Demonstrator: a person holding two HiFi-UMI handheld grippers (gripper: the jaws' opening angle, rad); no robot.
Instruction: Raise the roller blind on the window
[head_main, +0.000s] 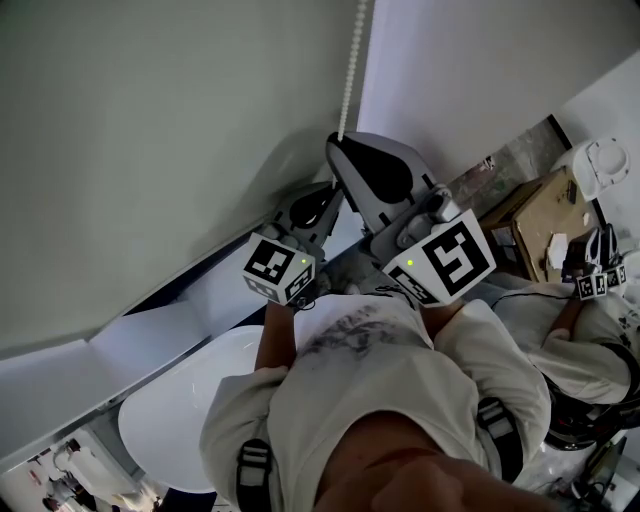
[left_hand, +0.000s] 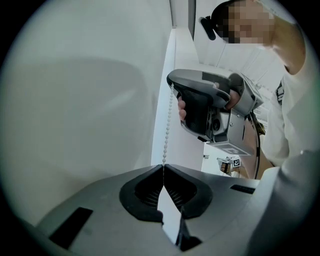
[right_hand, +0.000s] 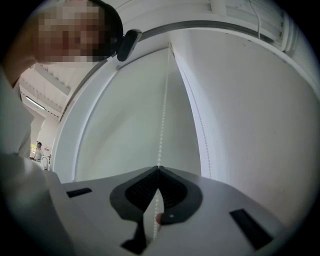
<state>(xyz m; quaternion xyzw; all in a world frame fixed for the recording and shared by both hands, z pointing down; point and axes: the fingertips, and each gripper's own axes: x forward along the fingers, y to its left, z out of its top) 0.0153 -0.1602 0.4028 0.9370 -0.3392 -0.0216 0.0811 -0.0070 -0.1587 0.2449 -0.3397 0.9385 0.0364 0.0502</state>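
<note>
Both your grippers are clamped on the white beaded pull chain (left_hand: 167, 125) - you are mid-haul, hand over hand. The left gripper (left_hand: 163, 167) has its jaws closed tight, the chain pinched right at their tips and running straight up from them. The right gripper (right_hand: 159, 169) sits higher on the same strand, just above the left. Its jaws are closed on the beads too, with the chain showing both above the tips and down in the gap behind them.

The pale grey-green fabric roller blind (head_main: 150, 130) hangs to the left of the chain and fills the window as far as the views reach. Its lower edge looks close to the white sill (head_main: 200, 295), so most of the raising seems to lie ahead.

For the next move, I judge you should draw the held strand steadily along its own line, without swinging it sideways. Then let one gripper go - keep the other closed so the chain cannot run back - and take a fresh hold higher up. A second strand (right_hand: 200, 120) hangs near the frame; leave it free.
</note>
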